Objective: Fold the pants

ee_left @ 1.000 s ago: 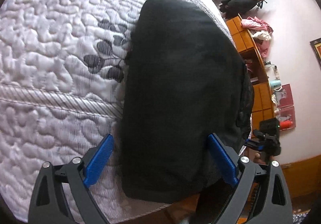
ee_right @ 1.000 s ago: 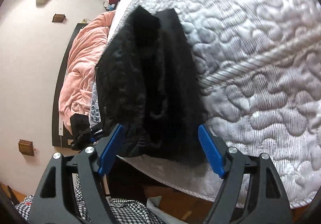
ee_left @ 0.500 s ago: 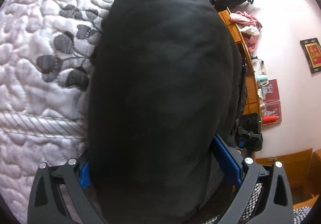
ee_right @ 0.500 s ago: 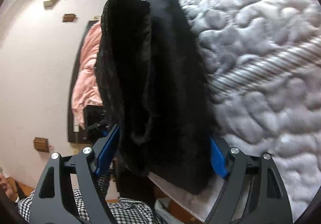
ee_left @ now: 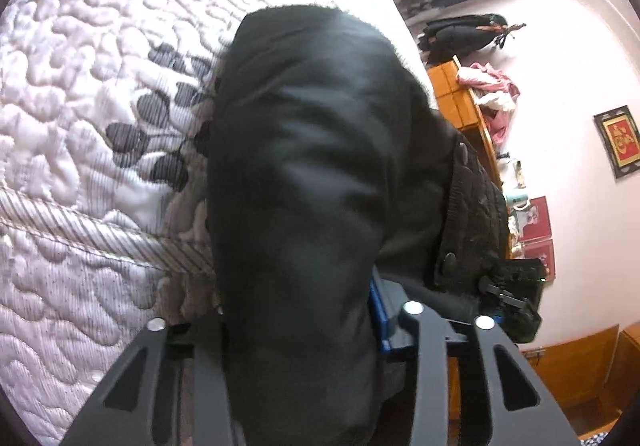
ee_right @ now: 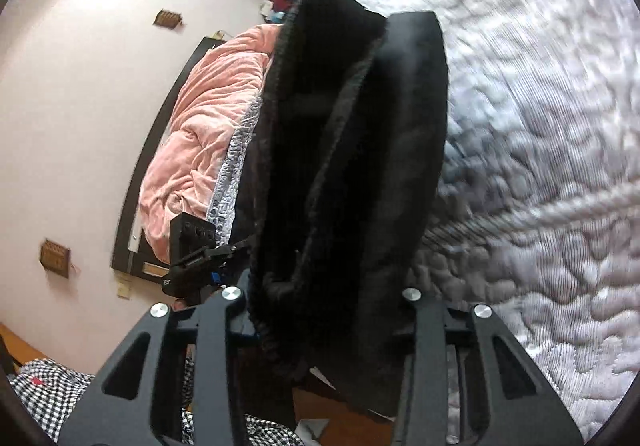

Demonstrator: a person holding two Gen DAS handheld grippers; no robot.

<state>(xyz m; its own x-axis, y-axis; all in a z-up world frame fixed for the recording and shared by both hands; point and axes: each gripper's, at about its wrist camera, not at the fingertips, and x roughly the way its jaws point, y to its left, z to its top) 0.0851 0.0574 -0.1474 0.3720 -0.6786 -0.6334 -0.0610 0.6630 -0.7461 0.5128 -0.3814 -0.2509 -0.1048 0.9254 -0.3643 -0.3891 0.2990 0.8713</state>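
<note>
Where the quilt (ee_left: 80,150) meets its edge, both tools (ee_left: 298,330) (ee_right: 324,318), jaws just closed, clamped on the black pants (ee_left: 304,174).

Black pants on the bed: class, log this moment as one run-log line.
step: grasp near edge | left gripper: just closed on black pants | right gripper: just closed on pants | pants on quilted bedspread, near end lifting

You won't find any readable text, label, brand or number in either view. The framed picture (ee_left: 618,140) on the wall bears a gold emblem, too small for you to read.
</note>
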